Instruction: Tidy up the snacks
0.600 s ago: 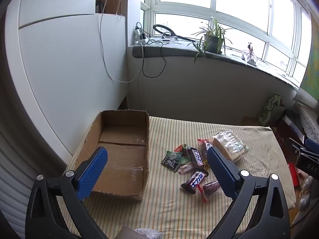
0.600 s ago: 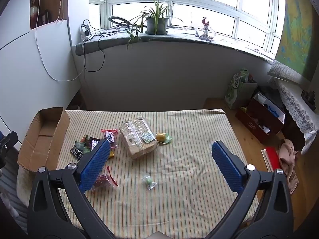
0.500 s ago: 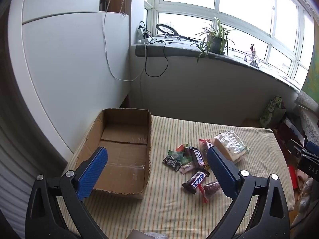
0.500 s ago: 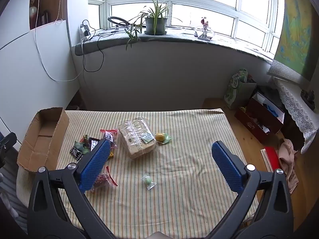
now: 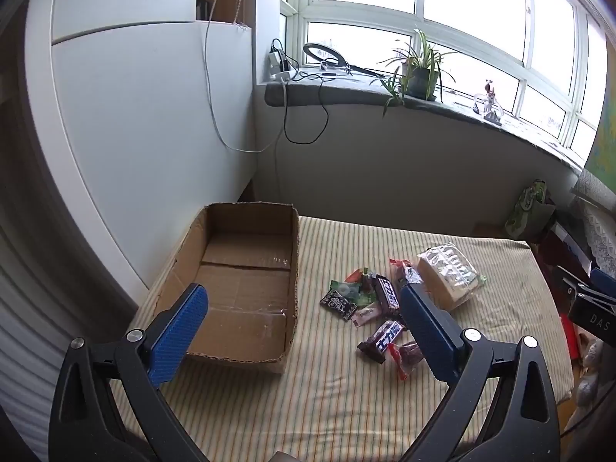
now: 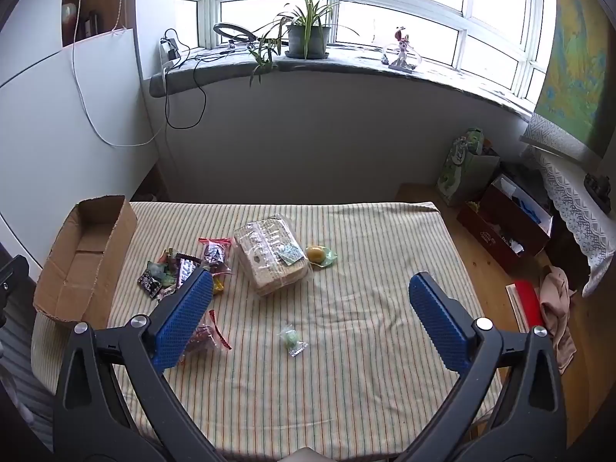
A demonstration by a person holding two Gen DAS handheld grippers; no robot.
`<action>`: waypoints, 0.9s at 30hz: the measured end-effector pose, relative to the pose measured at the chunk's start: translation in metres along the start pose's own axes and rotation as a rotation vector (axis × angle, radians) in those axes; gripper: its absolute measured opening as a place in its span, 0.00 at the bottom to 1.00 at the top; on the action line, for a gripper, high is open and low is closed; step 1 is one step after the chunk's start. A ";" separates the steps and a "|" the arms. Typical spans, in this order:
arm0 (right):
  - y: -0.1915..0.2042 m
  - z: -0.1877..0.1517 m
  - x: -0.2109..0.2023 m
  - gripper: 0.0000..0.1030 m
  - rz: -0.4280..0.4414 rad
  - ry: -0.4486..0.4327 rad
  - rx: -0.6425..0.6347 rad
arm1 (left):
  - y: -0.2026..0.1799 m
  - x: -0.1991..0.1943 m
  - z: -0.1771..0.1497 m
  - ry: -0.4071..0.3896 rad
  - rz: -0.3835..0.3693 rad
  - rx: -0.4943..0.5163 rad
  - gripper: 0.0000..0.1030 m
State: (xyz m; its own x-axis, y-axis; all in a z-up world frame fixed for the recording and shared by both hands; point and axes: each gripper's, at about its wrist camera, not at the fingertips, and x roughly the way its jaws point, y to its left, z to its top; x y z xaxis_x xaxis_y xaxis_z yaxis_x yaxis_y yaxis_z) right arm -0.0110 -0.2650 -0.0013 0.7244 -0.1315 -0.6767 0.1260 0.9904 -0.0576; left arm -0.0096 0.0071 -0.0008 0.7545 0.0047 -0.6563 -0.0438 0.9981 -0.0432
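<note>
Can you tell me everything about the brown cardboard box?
The cardboard box is a shallow, open-topped tray of plain brown corrugated card with rough, torn-looking edges. Its floor shows flap seams and shiny clear tape, and nothing lies inside. It sits flat on the striped cloth at the left end of the table, near the white wall. The snacks lie apart from it.

Tablecloth (image 6: 346, 346) is cream with thin stripes, the cardboard box (image 5: 246, 269) plain brown. Gripper pads (image 6: 184, 319) are textured blue on black arms. 1 candy (image 6: 292, 337) is pale green, another (image 6: 315, 253) yellow.
</note>
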 end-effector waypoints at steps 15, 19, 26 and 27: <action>0.003 0.000 -0.007 1.00 0.002 -0.010 -0.003 | 0.001 -0.008 -0.004 -0.015 -0.003 -0.003 0.97; 0.002 0.000 -0.010 1.00 -0.002 -0.012 0.004 | 0.000 -0.010 -0.004 -0.018 -0.008 -0.002 0.97; 0.001 0.000 -0.014 1.00 -0.005 -0.021 0.004 | -0.001 -0.012 -0.005 -0.024 -0.014 -0.001 0.97; 0.001 0.000 -0.015 1.00 -0.005 -0.022 0.004 | -0.001 -0.012 -0.005 -0.025 -0.015 -0.001 0.97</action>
State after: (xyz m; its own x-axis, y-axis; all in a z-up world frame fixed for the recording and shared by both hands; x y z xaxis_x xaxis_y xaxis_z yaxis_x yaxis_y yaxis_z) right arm -0.0214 -0.2625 0.0089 0.7385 -0.1377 -0.6601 0.1327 0.9895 -0.0580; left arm -0.0222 0.0053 0.0033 0.7710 -0.0089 -0.6368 -0.0327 0.9980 -0.0535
